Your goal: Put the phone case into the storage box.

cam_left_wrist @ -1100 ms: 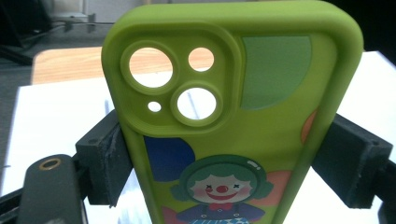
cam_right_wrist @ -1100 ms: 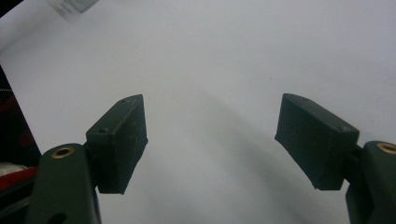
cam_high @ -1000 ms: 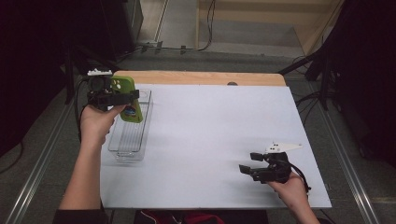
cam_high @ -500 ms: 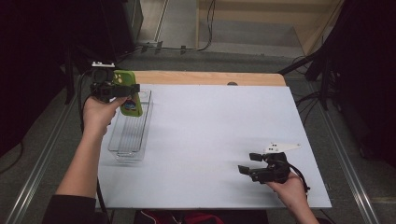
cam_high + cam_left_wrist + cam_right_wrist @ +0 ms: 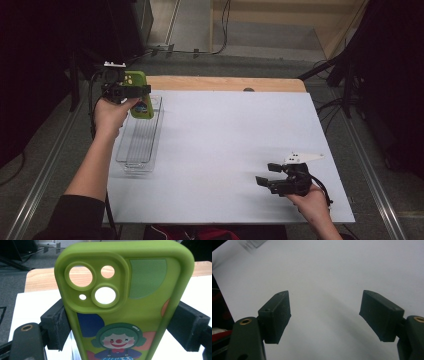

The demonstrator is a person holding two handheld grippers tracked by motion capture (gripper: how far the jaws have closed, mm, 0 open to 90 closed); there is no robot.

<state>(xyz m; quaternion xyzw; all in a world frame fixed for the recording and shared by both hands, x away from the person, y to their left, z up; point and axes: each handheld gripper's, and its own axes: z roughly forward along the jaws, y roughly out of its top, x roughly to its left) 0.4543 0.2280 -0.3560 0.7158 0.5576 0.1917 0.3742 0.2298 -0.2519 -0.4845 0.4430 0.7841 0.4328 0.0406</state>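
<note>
Here's the bench [image 5: 225, 145], a wide white sheet laid across it, running from the near edge almost to the back. Along the far side a strip of bare pale wood [image 5: 225, 83] peeks out beyond the white. Over on the left edge, a clear rectangular tray [image 5: 140, 137] sits directly on the white, its long side running front to back. A small dark spot [image 5: 248, 90] marks the far edge where white meets wood
</note>
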